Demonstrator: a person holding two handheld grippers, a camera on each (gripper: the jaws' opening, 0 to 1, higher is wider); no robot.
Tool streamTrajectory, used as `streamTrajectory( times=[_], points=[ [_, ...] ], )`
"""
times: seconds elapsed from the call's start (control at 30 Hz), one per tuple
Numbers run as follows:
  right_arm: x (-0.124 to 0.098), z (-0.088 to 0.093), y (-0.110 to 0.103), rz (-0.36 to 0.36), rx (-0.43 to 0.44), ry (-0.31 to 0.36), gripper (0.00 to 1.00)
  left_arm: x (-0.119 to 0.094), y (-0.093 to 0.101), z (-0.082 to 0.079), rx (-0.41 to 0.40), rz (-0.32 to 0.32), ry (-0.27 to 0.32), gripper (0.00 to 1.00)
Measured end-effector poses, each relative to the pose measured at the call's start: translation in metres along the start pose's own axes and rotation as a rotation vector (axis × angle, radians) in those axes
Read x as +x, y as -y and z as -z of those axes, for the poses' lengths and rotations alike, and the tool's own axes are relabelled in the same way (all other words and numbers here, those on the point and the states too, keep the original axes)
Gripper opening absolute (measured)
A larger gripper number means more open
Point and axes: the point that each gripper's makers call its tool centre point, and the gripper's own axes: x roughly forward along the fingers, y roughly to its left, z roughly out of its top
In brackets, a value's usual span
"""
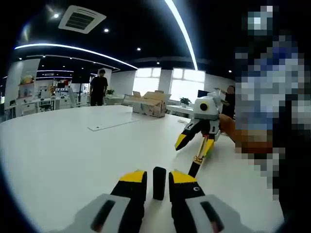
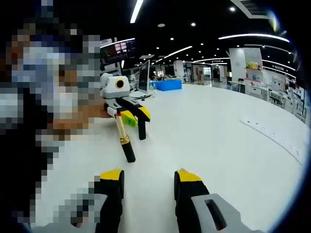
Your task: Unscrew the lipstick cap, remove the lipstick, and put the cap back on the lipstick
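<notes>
In the left gripper view, the left gripper (image 1: 158, 180) has its yellow-tipped black jaws closed narrow on a short black cylindrical lipstick cap (image 1: 159, 183), held upright above the white table (image 1: 63, 145). Farther off, the right gripper (image 1: 193, 144) stands with jaws spread, and a slim gold-and-black lipstick (image 1: 199, 158) slants beside its nearer jaw.

In the right gripper view, the right gripper (image 2: 148, 179) has its jaws wide apart with nothing between them. Ahead, the left gripper (image 2: 134, 118) appears, with the lipstick (image 2: 125, 139) angled down onto the table (image 2: 218, 141).
</notes>
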Motion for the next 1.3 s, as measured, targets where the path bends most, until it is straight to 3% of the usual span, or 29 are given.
streamTrajectory(
  times=[0.1, 0.2, 0.57, 1.3],
  points=[
    [0.000, 0.002, 0.001, 0.004, -0.002, -0.007, 0.40, 0.001, 0.001, 0.002, 0.008, 0.003, -0.005, 0.20],
    [0.000, 0.001, 0.001, 0.003, 0.001, -0.003, 0.40, 0.001, 0.002, 0.001, 0.009, 0.006, -0.002, 0.13],
    [0.000, 0.004, 0.002, 0.009, 0.001, -0.014, 0.40, 0.000, 0.009, -0.003, 0.011, 0.024, 0.019, 0.13],
    [0.005, 0.010, 0.001, -0.004, -0.001, -0.032, 0.40, -0.013, -0.004, -0.015, -0.013, -0.011, 0.061, 0.13]
  ],
)
